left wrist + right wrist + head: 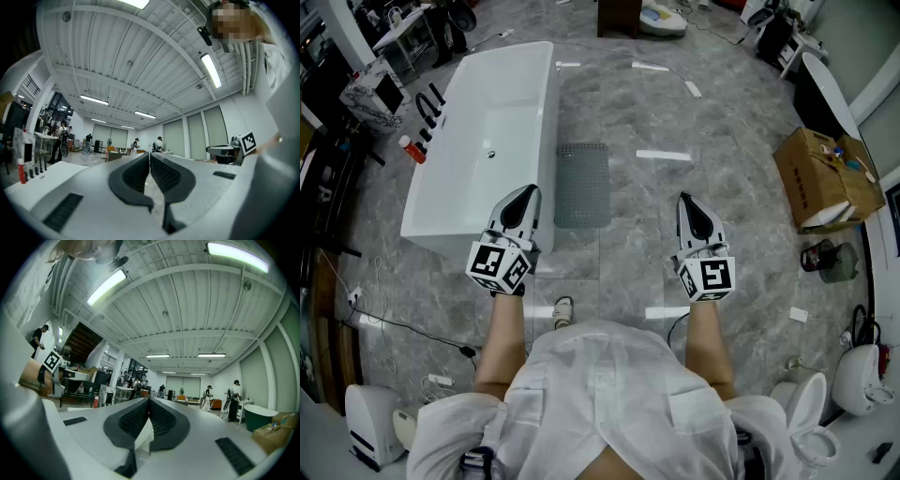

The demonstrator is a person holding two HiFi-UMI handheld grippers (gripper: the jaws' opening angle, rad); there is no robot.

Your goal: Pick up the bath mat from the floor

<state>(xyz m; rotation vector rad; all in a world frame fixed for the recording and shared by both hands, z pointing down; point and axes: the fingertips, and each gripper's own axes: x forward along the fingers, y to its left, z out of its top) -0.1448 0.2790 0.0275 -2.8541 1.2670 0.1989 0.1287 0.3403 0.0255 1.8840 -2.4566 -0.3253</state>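
Both my tongs, left and right, are closed empty; bath mat flat on the floor beside the tub.

The person wore a white coat with flapped pockets on the front and sleeves that ended near the elbows. A pale shoe showed beyond its hem. The left gripper and the right gripper had light grey, faintly speckled shells that narrowed to a point, each with a black inset along the top. Each also bore a white cube printed with black square markers, the left cube and the right cube. Seen close, the pads were black and covered in a fine dotted grid. Dark ribbed strips were set into the shell on either side.
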